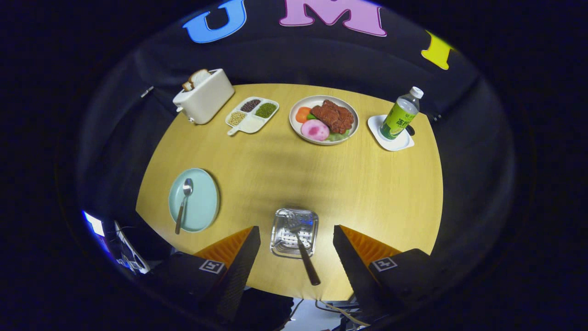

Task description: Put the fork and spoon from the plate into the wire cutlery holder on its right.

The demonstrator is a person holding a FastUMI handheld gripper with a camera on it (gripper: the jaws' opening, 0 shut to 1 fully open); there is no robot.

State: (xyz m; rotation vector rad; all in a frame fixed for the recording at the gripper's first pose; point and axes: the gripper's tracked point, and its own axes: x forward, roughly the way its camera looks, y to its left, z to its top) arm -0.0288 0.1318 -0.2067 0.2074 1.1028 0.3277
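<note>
The hand-held gripper [296, 239] hangs above the near edge of the round wooden bench [358, 184], its two fingers spread wide apart and holding nothing. Between the fingers, at lower centre of the frame, sits the wire cutlery holder [281, 239]. The fork [303, 252] is already in it, tines down in the basket and its dark handle slanting out over the near rim toward the bottom of the frame.

To the left of the holder, at the lower left of the bench, lies the pale green plate [202, 202]. The spoon [183, 204] rests on it, bowl toward the far side, handle reaching past the plate's near rim. Plate and holder stand well apart.

Along the far side of the bench, in the upper part of the frame, stand four things. At the upper left is a white toaster [206, 97] with bread slices poking out of its top. Just right of it is a divided tray [251, 115] holding beans and grains, then a plate of food [324, 119] with meat and vegetables. At the upper right a green-labelled bottle [402, 115] stands on a white square coaster [390, 133].
</note>
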